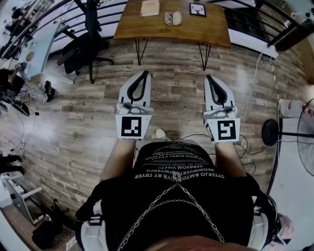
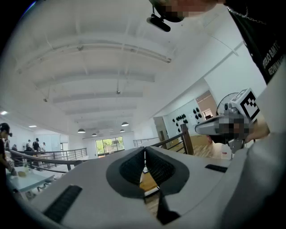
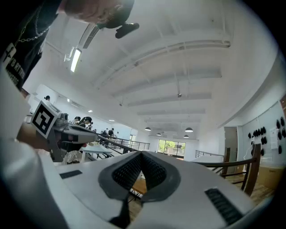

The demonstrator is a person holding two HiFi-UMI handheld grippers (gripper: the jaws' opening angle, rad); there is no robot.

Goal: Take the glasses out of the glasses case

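Note:
A small pale glasses case [image 1: 172, 18] lies near the far middle of a wooden table [image 1: 147, 27] at the top of the head view; it is too small to tell whether glasses show in it. My left gripper [image 1: 145, 73] and right gripper [image 1: 208, 77] are held level side by side over the wood floor, well short of the table. Both are shut with nothing between the jaws. In the left gripper view the ribbed pads [image 2: 154, 167] meet at the tip of the left gripper [image 2: 144, 150]. The right gripper view shows the right gripper [image 3: 141, 154] shut the same way.
A book [image 1: 150, 7] and a framed marker card [image 1: 197, 9] lie on the table beside the case. A black office chair [image 1: 83, 46] stands left of the table. A fan [image 1: 306, 142] and its round base [image 1: 271, 132] stand at the right, with cables on the floor.

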